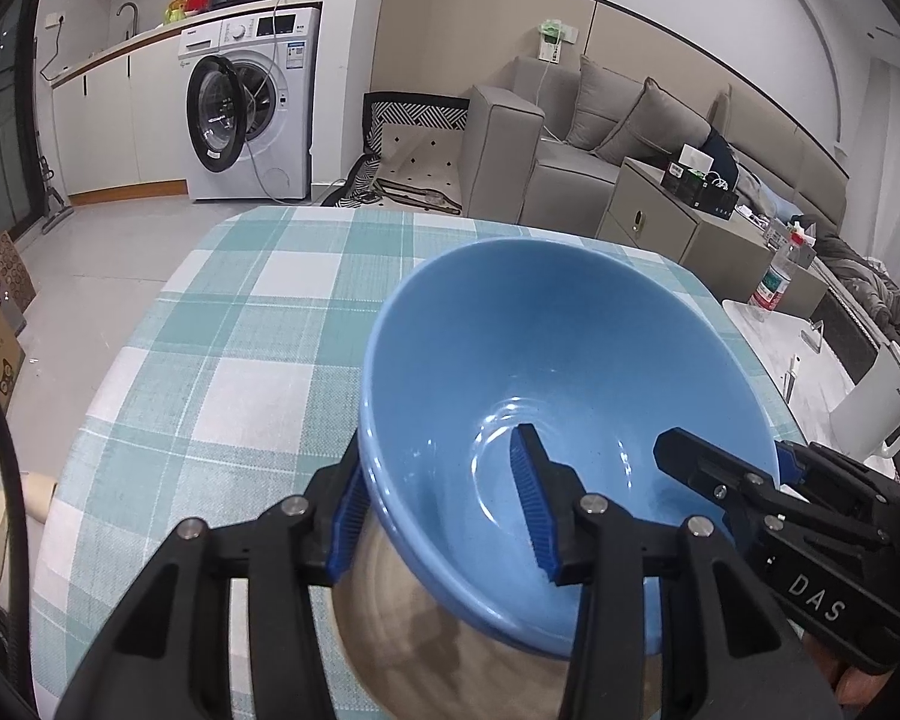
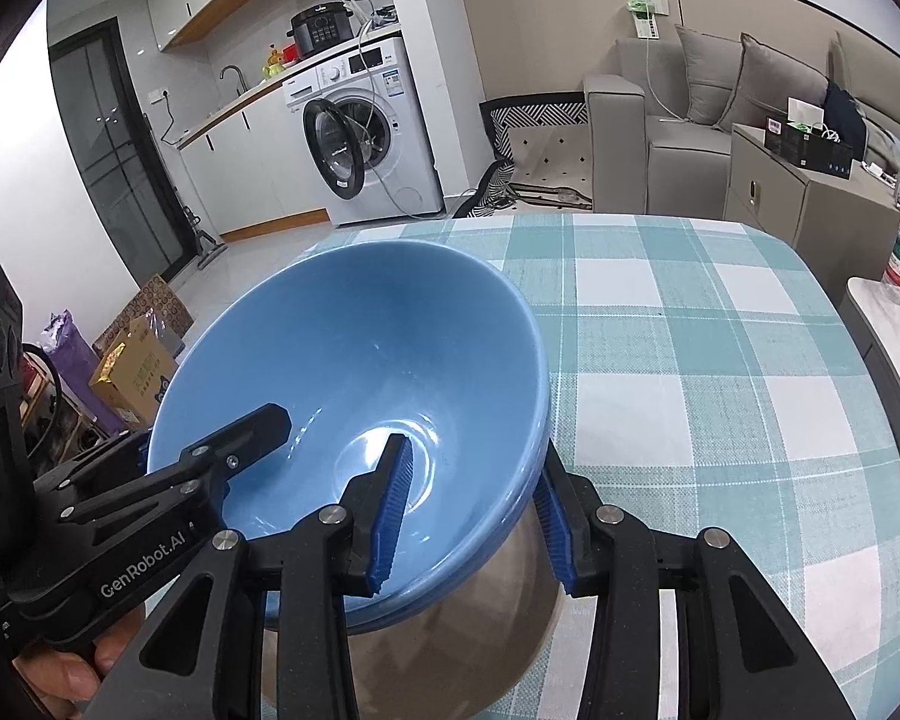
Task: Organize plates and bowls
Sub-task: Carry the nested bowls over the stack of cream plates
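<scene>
Fingers of left gripper (image 1: 444,498) and right gripper (image 2: 471,516) straddling opposite rim walls of blue bowl (image 2: 354,360), over checked tablecloth (image 2: 690,360); contact unclear. Probably ceramic: rigid, glossy, slippery, breakable; best held at rim.

left wrist: close at blue bowl (image 1: 546,396), from its left, facing sofa | right wrist: close, from its right | shared: bowl, checked surface (image 2: 690,360), washing machine (image 1: 252,102)
</scene>
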`<state>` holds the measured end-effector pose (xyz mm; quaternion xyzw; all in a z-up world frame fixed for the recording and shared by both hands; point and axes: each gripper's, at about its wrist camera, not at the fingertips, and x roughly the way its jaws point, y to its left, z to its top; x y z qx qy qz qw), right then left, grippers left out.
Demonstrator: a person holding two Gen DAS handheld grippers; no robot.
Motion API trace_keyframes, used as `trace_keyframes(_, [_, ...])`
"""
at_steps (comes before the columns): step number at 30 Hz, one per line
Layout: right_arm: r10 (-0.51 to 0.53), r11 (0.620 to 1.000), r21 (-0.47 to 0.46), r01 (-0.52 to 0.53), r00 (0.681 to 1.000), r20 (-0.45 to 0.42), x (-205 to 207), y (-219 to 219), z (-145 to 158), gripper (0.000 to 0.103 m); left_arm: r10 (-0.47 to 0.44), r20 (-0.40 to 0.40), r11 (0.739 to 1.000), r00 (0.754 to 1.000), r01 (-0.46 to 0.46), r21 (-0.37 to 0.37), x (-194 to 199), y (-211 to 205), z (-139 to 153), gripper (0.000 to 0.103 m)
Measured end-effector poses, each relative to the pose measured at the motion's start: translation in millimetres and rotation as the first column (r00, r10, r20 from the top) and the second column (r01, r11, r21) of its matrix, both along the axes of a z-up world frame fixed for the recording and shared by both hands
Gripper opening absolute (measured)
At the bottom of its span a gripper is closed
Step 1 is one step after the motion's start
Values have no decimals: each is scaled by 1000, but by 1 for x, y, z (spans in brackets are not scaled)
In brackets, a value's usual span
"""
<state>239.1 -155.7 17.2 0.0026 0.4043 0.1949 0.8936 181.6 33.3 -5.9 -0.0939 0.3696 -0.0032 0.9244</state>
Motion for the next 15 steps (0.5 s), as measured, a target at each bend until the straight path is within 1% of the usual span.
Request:
trace_keyframes(4, [4,1000,-5,-4,1000,4,2,2,0,42,2,2,1000,1000,-2,3,1,-1,0,46])
trace_keyframes(11, [8,1000,-12,-8,1000,9,0,4,0,43,-1,1,1000,1000,1,5,3,-1,-1,46])
trace_keyframes(13, [14,1000,-23,-14,1000,14,-1,5,0,45,-7,0,1000,1000,7,4,3,-2,-1,47])
trace_keyframes(14, [20,999,-32,-20,1000,18,-2,7,0,48,-10,0,1000,1000,10,5,3,-2,-1,48])
trace_keyframes(15, [24,999,-38,-23,999,24,-3,8,0,50,-10,-2,1000,1000,10,5,3,-2,-1,49])
